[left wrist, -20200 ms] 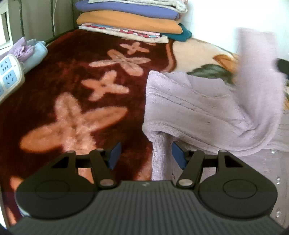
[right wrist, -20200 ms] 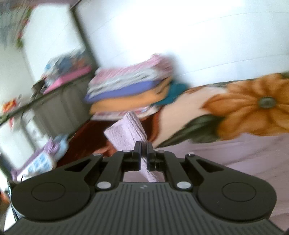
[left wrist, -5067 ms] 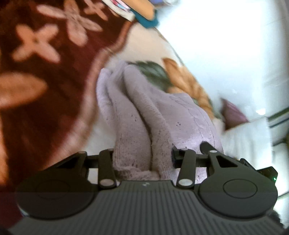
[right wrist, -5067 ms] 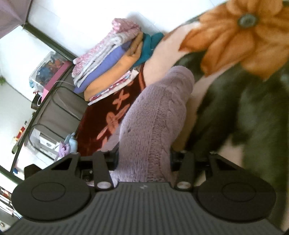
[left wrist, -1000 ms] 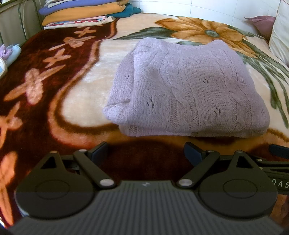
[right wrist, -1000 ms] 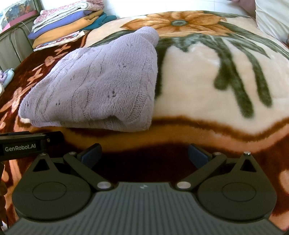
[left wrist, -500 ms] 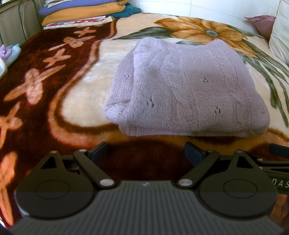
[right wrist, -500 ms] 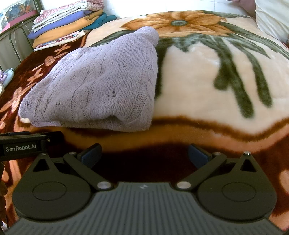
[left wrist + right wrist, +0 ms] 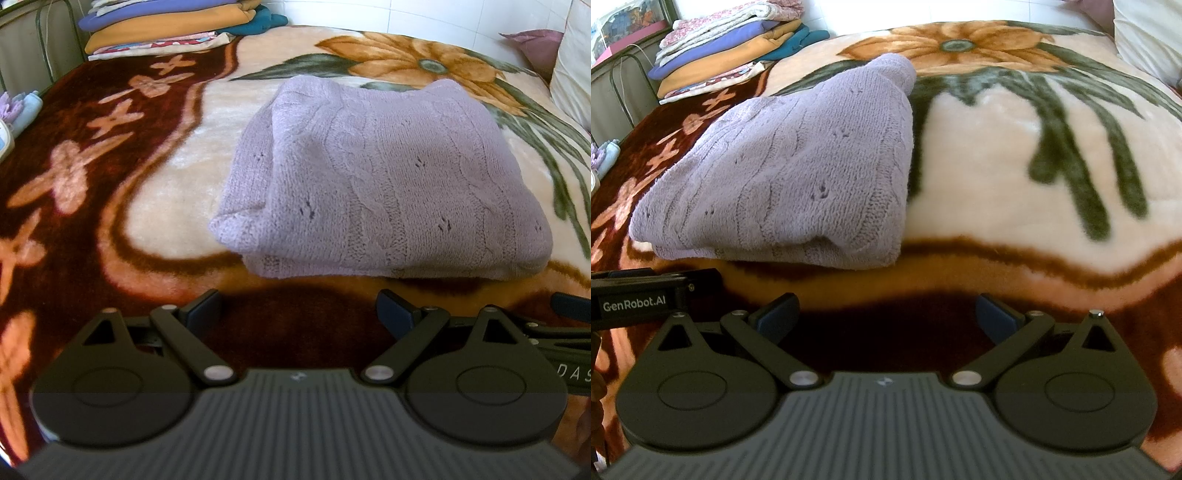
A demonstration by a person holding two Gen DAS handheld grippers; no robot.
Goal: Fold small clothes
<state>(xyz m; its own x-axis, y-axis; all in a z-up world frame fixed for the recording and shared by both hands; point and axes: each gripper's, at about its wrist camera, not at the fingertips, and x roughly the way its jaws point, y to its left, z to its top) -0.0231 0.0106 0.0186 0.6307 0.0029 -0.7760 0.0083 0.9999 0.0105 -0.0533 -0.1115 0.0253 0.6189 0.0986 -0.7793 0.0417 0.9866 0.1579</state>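
A lilac knitted sweater (image 9: 388, 184) lies folded in a compact rectangle on the flowered blanket (image 9: 166, 155). It also shows in the right wrist view (image 9: 790, 184), to the left of centre. My left gripper (image 9: 299, 310) is open and empty, a short way in front of the sweater's near edge. My right gripper (image 9: 886, 314) is open and empty, in front of the sweater's right corner. Neither gripper touches the sweater. The left gripper's body (image 9: 646, 295) shows at the left edge of the right wrist view.
A stack of folded blankets and clothes (image 9: 166, 26) lies at the far edge of the bed by the wall; it also shows in the right wrist view (image 9: 727, 48). Pillows (image 9: 569, 66) lie at the far right. A small bundle (image 9: 18, 110) sits at the left edge.
Nothing has visibly changed in the last second. Earlier, both grippers were shut on the sweater; now it lies folded and both are open.
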